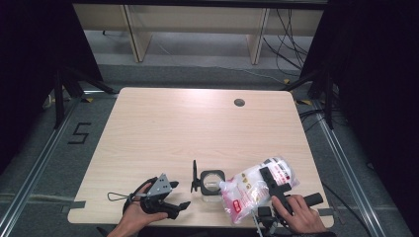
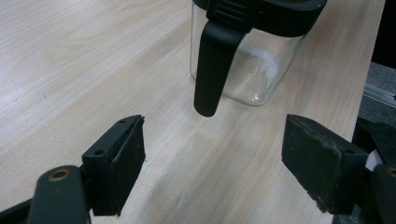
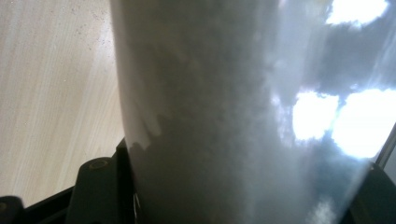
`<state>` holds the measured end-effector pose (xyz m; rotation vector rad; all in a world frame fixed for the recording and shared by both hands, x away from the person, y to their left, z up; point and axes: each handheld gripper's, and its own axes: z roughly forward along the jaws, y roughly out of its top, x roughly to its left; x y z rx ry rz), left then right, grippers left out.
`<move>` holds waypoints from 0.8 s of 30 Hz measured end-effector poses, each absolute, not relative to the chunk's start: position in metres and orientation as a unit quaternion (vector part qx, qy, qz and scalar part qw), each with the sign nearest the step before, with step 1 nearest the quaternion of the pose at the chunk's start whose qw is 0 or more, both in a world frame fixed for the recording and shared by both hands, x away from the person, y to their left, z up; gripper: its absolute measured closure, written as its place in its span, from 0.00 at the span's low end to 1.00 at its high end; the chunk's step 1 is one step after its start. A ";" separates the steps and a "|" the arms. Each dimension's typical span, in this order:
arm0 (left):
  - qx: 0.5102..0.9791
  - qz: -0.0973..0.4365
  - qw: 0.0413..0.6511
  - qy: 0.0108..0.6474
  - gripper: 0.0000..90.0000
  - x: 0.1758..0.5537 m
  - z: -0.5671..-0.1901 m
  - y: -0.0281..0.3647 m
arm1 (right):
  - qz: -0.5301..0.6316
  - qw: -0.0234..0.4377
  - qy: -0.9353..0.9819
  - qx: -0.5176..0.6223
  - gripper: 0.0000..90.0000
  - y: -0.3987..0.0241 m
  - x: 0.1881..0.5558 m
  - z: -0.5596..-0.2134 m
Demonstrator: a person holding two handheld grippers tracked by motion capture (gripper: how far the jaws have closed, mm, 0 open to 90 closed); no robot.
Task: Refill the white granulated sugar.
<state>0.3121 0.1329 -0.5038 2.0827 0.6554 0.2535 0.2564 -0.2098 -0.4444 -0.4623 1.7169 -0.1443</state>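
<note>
1. A light wood-grain table (image 1: 163,128) is standing on a grey floor (image 1: 44,163); a round cable port (image 1: 239,102) is sitting near its far right edge.
2. Black curtains (image 1: 375,74) are flanking the table on both sides, and pale wooden furniture (image 1: 197,24) is standing at the back of the room, with cables (image 1: 291,39) trailing on the floor beside it.
3. A floor marking reading "5" (image 1: 79,133) is showing left of the table, next to a metal rail (image 1: 29,182).
4. A clear glass jar (image 1: 212,181) with a black rim is standing near the table's front edge; its black hinged lid (image 1: 194,177) is standing open at its left side.
5. The left gripper (image 1: 182,205) is resting low at the front edge, left of the jar, its jaws standing spread with nothing between them. In the left gripper view the jar (image 2: 247,60) is lying just ahead.
6. The right gripper (image 1: 267,173) is gripping a clear plastic bag of white granules (image 1: 249,190), which is tilting toward the jar; its jaws are pressing on the bag's sides.
7. In the right gripper view the bag (image 3: 233,116) is crowding the lens, so the contact is appearing firm but is only partly visible.
</note>
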 end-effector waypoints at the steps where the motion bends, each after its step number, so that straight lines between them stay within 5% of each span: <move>1: 0.845 0.101 0.454 0.264 0.23 0.312 -0.503 0.133 | -0.063 0.629 0.748 -0.203 0.41 -0.210 0.256 -0.445; 24: 0.844 0.102 0.455 0.264 0.23 0.312 -0.503 0.133 | -0.067 0.636 0.744 -0.194 0.42 -0.213 0.256 -0.445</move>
